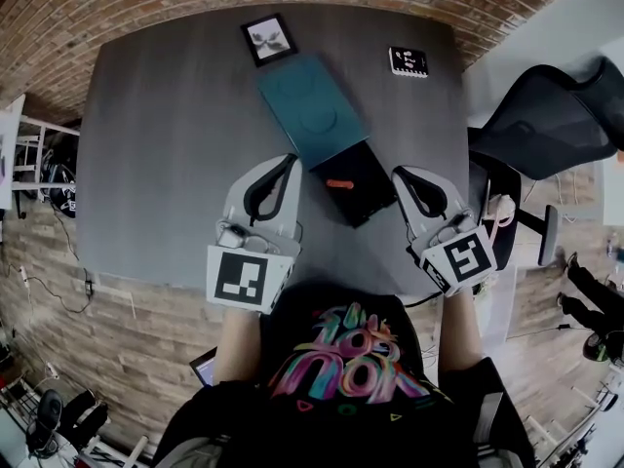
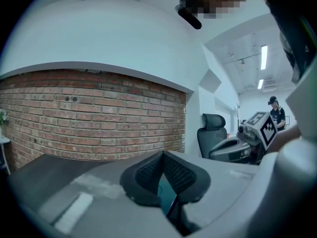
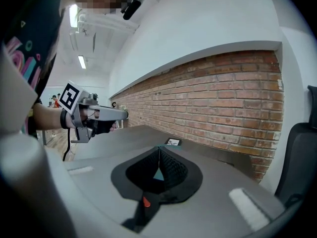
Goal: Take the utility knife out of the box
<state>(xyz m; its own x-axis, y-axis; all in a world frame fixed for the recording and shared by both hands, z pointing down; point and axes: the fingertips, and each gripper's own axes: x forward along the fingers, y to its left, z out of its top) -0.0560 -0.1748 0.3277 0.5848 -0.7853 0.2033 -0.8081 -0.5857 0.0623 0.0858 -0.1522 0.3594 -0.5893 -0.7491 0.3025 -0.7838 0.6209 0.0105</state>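
Note:
In the head view an open black box [image 1: 366, 201] lies on the dark table [image 1: 156, 164], with its teal lid [image 1: 312, 110] just beyond it. An orange part of the utility knife [image 1: 338, 182] shows inside the box, and again below the pads in the right gripper view [image 3: 145, 201]. My left gripper [image 1: 292, 158] hovers at the box's left side, its pads meeting with nothing between them [image 2: 162, 154]. My right gripper [image 1: 398, 172] sits at the box's right edge, also shut and empty [image 3: 158, 149].
A black-framed picture [image 1: 268, 39] and a small marker card [image 1: 409, 61] lie at the table's far end. A black office chair [image 1: 556, 120] stands right of the table. A brick wall runs behind it.

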